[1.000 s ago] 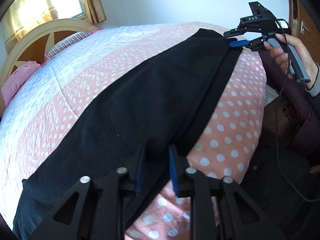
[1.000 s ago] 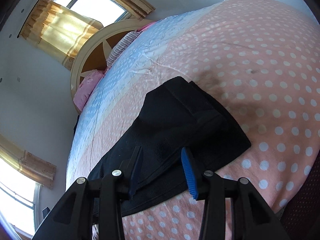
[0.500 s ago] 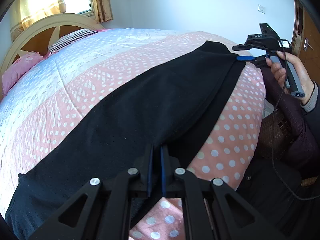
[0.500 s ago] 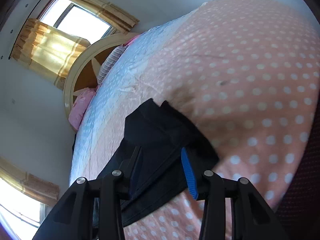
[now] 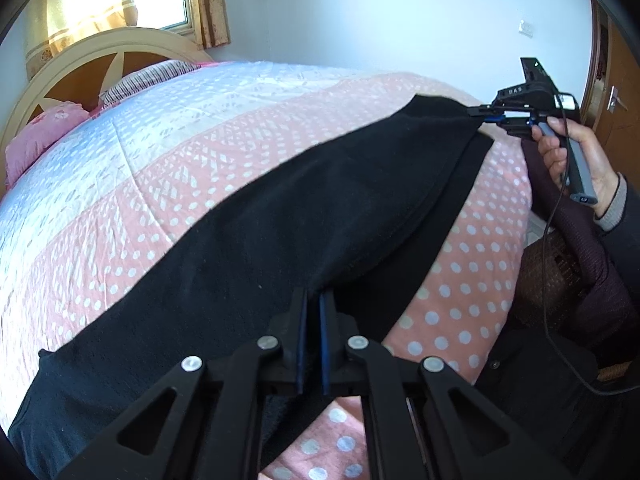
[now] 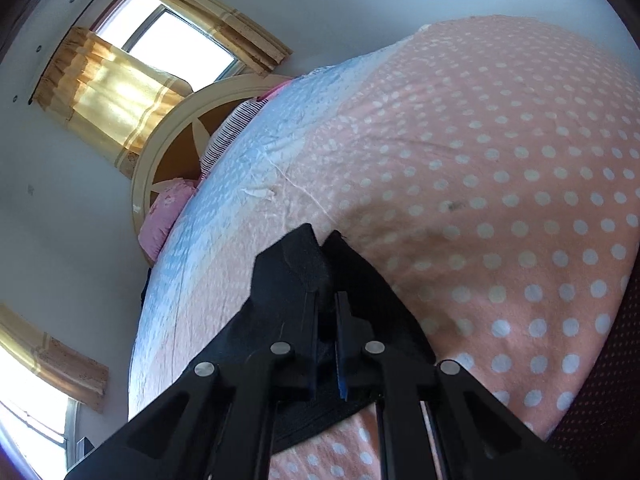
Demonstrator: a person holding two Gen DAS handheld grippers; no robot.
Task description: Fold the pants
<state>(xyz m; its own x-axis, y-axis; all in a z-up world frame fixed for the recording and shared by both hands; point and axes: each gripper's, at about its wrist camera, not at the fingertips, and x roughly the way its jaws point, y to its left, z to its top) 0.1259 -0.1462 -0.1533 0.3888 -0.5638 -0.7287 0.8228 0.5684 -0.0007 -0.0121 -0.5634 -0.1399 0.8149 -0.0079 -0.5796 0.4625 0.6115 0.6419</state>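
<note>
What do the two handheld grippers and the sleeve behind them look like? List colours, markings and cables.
Left gripper: black triangular cut-out arms, silver rivets, blue pads. Right gripper: the same build; from the left wrist view it has a grey handle, white lettering on its black top and a thin black cable trailing down. The sleeve is dark over a grey knit cuff.

Daylit bedroom, fisheye views with dark vignetted corners.
Sunlight enters through the window at 10 o'clock, overexposed, glowing through curtains; black pants lose detail; edges curve strongly.
</note>
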